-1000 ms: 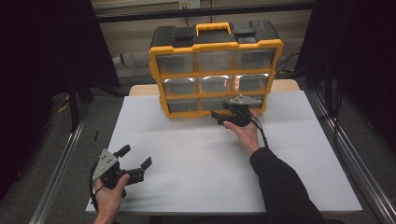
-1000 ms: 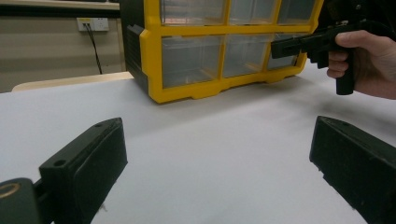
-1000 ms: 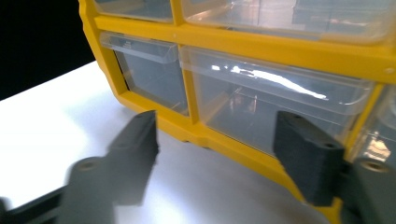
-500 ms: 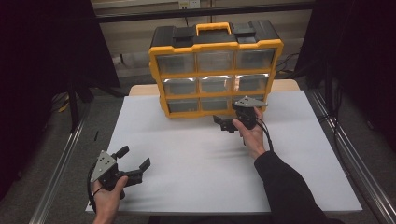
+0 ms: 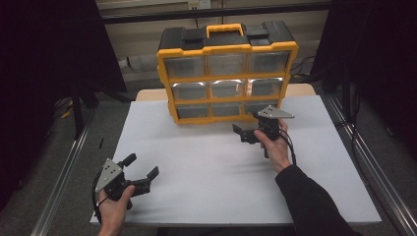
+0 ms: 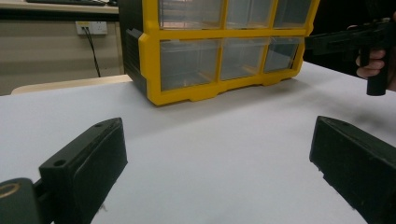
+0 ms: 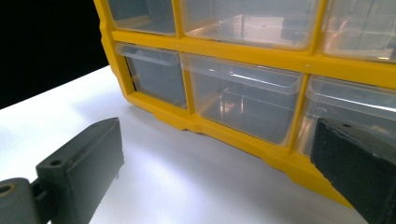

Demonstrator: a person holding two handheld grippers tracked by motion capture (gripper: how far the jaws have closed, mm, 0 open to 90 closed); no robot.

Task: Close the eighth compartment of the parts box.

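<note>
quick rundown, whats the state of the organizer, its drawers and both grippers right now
drawer organizer: upright at the table's far edge, handle up
drawers: all pushed in, clear; contents unclear
right gripper: open, holding nothing, jaws have just been opening, close to bottom drawers
left gripper: open, holding nothing, near front edge

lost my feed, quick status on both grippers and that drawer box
Right gripper open, nothing between fingers, just opened, by bottom drawer row. Left gripper open, idle near table edge. Yellow-framed organiser box with clear plastic drawers upright, drawers shut. Nothing in the way.
</note>
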